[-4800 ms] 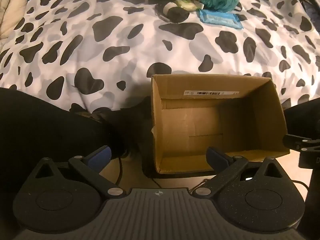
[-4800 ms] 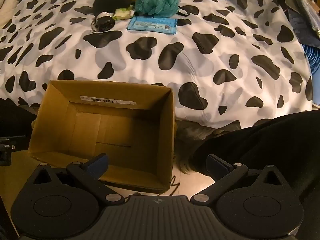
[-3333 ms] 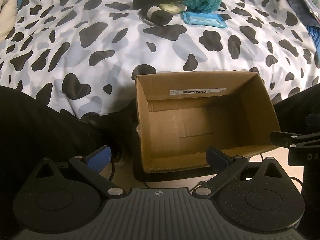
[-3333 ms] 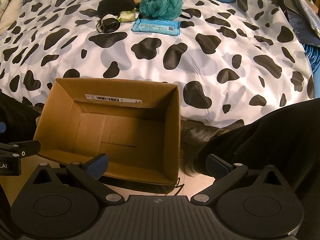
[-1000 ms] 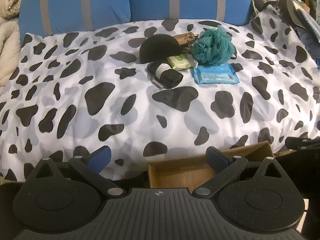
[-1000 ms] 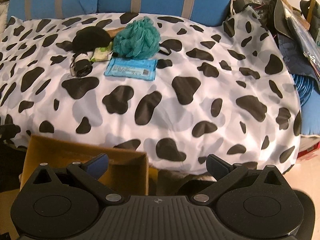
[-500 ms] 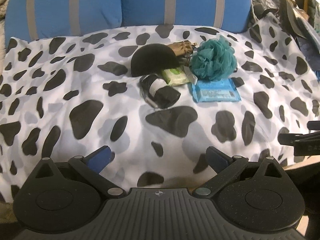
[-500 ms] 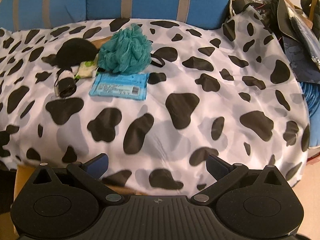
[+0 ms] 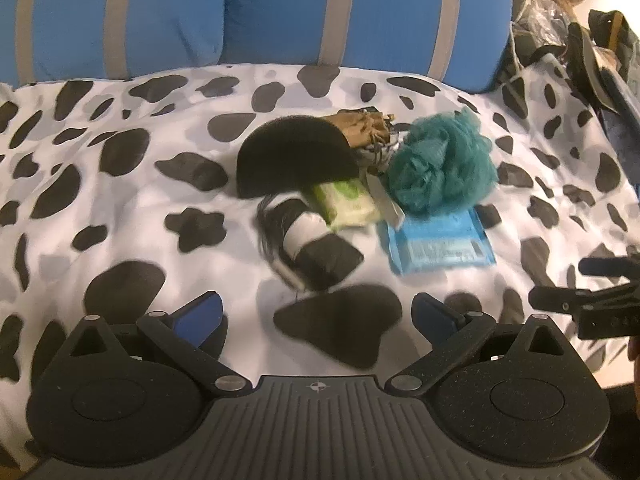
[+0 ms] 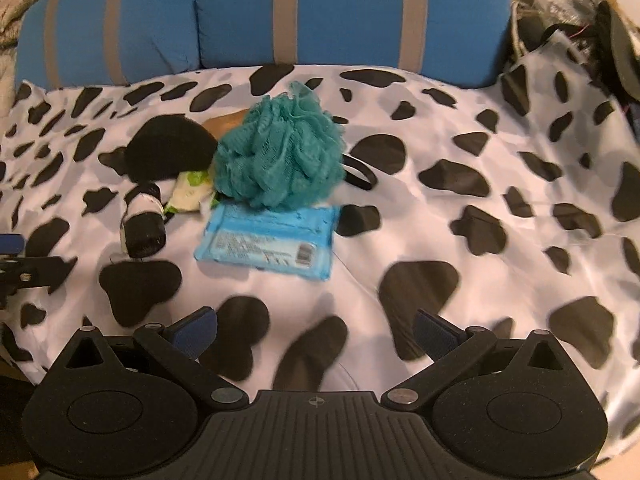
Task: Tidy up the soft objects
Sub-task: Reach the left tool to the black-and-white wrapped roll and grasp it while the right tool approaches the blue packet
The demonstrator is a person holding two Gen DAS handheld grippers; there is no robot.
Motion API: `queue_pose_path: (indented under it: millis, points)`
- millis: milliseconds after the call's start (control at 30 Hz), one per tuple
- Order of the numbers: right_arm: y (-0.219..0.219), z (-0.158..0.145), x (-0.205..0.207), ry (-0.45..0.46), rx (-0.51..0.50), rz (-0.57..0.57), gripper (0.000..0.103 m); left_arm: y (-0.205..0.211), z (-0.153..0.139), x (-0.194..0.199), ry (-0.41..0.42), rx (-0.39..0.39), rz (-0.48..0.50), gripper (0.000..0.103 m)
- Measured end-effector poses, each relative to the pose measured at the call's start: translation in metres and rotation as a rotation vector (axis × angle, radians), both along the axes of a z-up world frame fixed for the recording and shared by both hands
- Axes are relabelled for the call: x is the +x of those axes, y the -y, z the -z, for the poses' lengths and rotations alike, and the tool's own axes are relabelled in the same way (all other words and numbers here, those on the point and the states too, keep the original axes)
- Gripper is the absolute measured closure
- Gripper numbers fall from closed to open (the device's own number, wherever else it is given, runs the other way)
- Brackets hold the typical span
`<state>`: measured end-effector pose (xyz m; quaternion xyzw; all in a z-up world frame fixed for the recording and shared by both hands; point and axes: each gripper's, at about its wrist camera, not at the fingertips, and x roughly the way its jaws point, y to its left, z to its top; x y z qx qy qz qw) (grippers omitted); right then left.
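A cluster of soft items lies on the cow-print bedspread (image 9: 120, 216). A teal mesh pouf (image 9: 442, 164) (image 10: 282, 156) sits behind a flat blue wipes pack (image 9: 438, 242) (image 10: 268, 242). Left of them are a black dome-shaped pad (image 9: 294, 160) (image 10: 170, 148), a green-and-white pack (image 9: 346, 200) (image 10: 190, 192), a black-and-white roll (image 9: 316, 244) (image 10: 144, 220) and a tan pouch (image 9: 360, 128). My left gripper (image 9: 316, 312) is open just short of the roll. My right gripper (image 10: 316, 328) is open, a little before the blue pack. Neither holds anything.
Blue cushions with grey stripes (image 9: 280, 12) (image 10: 280, 12) back the bed. A black hair band (image 10: 360, 174) lies right of the pouf. Dark clutter (image 9: 580, 44) piles up at the far right. The right gripper's fingers (image 9: 580, 300) show at the left view's right edge.
Both grippers have lifted from the cardboard box and advanced over the bed toward the cluster; the box has dropped out of view and the items now loom larger.
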<state>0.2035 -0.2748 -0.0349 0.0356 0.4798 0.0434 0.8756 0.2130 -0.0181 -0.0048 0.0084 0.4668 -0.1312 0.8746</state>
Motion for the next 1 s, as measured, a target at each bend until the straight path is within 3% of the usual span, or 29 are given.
queue_pose_path:
  millis: [233,300,533,667,767,967,1000]
  points:
    - [-0.002,0.015,0.021,-0.003,0.029,-0.043,0.000,-0.002,0.028,0.030,-0.049,-0.134,0.038,0.002]
    - [-0.003,0.015,0.025,0.003,0.027,-0.056,0.000,-0.004,0.031,0.037,-0.066,-0.190,0.048,0.021]
    - [-0.006,0.000,0.029,0.062,0.042,-0.080,0.000,-0.010,0.052,0.071,-0.153,-0.281,-0.052,0.029]
    - [-0.010,-0.004,0.029,0.073,-0.011,-0.093,0.000,-0.010,0.065,0.087,-0.200,-0.267,-0.120,0.039]
    - [-0.007,-0.004,0.030,0.061,-0.041,-0.074,0.000,-0.009,0.073,0.096,-0.233,-0.269,-0.148,0.040]
    - [0.004,-0.002,0.031,0.041,-0.058,-0.028,0.000,-0.002,0.076,0.098,-0.216,-0.228,-0.164,0.041]
    - [0.004,-0.003,0.031,0.042,-0.062,-0.026,0.000,0.000,0.075,0.098,-0.209,-0.210,-0.163,0.047]
